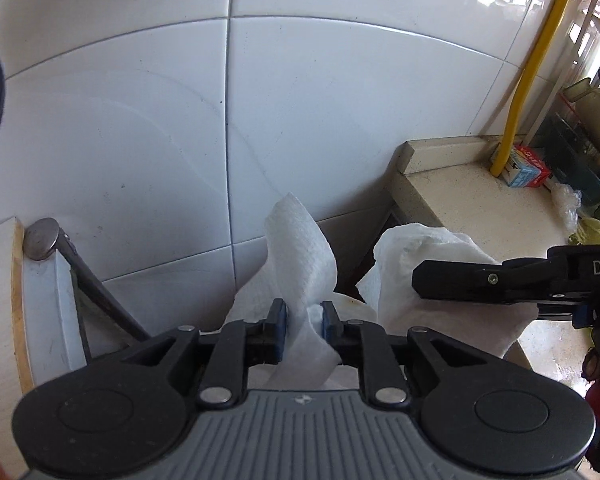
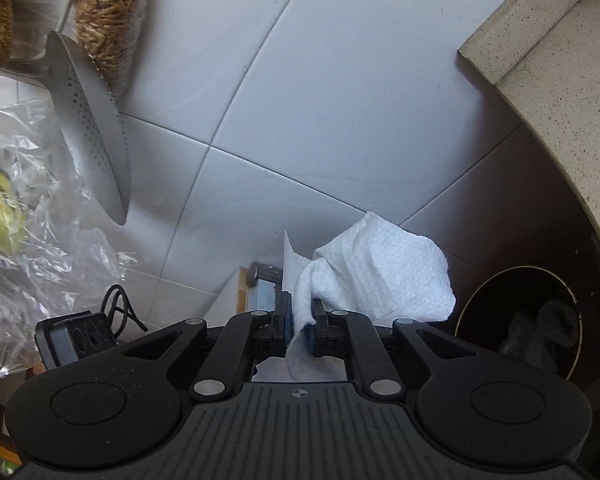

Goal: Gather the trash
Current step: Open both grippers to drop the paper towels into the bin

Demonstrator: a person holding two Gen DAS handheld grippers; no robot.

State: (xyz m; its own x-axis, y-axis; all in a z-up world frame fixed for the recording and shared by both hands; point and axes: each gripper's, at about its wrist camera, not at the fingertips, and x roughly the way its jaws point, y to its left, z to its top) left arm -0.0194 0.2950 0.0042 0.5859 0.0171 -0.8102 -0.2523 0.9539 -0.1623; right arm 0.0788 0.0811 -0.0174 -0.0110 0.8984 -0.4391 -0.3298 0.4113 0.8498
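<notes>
Paper towel [image 1: 300, 264] is seen low in the middle of the left wrist view, standing up in a twist between the blue pads of the left gripper [image 1: 305, 322]. The pads are only a bit apart & the towel is pinched by them. A 2nd paper towel [image 1: 432, 248] is seen at the right of that frame, crumpled, with the right gripper [image 1: 420, 280] coming in from the right edge, in front of it.

In the right wrist view the 2nd towel [image 2: 380, 276] is bunched up low in the middle, w/ a thin strip of it caught between the right gripper [image 2: 300, 320] pads, which are slightly apart.

A round dark bin [image 2: 520, 320] is seen at lower right, w/ a pale crumpled thing inside. White wall tiles [image 1: 140, 120] fill the back. A speckled table [image 1: 480, 200] is at the right, w/ a yellow pipe [image 1: 528, 80] and a small box [image 1: 526, 166] on it. A metal strainer [image 2: 96, 132] hangs at upper left of the right wrist view.
</notes>
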